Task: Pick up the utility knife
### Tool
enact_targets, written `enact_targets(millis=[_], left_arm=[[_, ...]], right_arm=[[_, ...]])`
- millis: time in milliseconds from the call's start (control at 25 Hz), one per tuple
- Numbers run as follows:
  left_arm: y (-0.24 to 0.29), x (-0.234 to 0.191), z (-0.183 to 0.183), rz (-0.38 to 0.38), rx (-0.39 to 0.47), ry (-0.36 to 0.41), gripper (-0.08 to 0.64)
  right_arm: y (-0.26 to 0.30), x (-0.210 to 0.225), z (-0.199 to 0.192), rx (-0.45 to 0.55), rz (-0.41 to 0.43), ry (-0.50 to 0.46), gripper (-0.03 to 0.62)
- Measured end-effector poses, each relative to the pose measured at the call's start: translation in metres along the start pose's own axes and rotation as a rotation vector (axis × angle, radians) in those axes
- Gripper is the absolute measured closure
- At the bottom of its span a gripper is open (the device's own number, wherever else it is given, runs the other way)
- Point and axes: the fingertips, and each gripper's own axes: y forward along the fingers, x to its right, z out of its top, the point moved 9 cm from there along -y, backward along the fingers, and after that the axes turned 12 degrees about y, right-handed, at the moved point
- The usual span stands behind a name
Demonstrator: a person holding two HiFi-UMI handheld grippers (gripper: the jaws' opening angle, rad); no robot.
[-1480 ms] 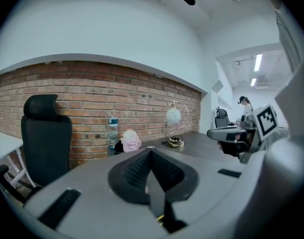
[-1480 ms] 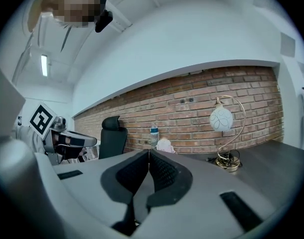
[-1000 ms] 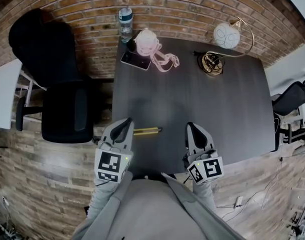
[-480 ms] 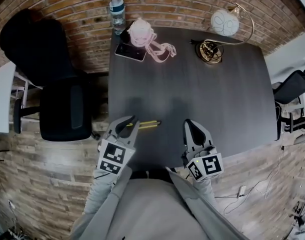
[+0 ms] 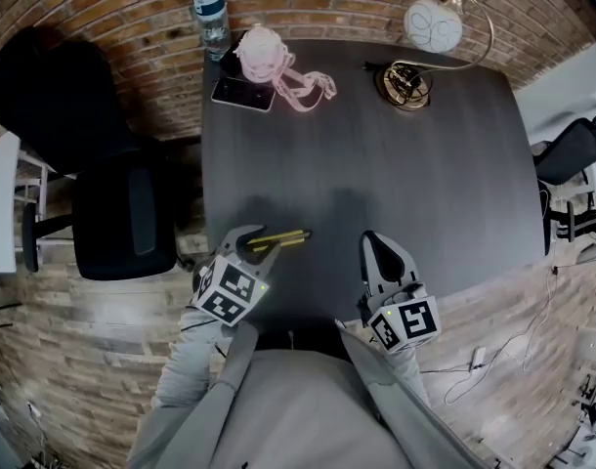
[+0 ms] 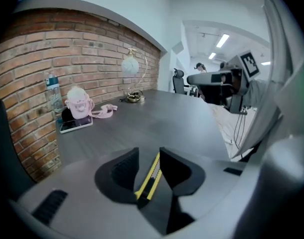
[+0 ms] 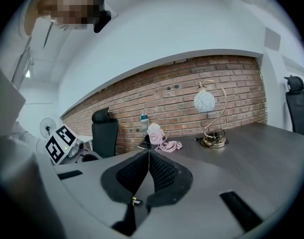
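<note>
**L gripper straddles the knife, no clamp yet**

Left gripper (image 6: 148, 157) tilts down w/ jaws partly apart, having just been opening. Utility knife (image 6: 153, 176) lies flat on the dark table (image 5: 376, 164) betw. its pads, running fwd along the jaw line, nearer the right-hand pad; neither pad seems to press on it, so the gap is prob. there to admit the yellow-black handle before closing across its narrow sides. Right gripper (image 7: 148, 153) sits off to the left gripper's right, jaws fully together, nothing in them; likely parked out of the way.
</note>
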Motion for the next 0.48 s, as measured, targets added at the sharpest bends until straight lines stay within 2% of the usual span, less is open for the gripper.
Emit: enact_targets(millis=[120,480], left_arm=[[0.013,0.004,-0.008,-0.056,-0.053,0.058,0.44],[0.043,0.008,-0.025,-0.167,-0.149,0.168,0.373]], right_arm=[[-0.002,0.003,-0.004,-0.006,-0.009,0.018,0.574],[-0.006,0.008,-0.008,-0.004,-0.038,0.049,0.574]])
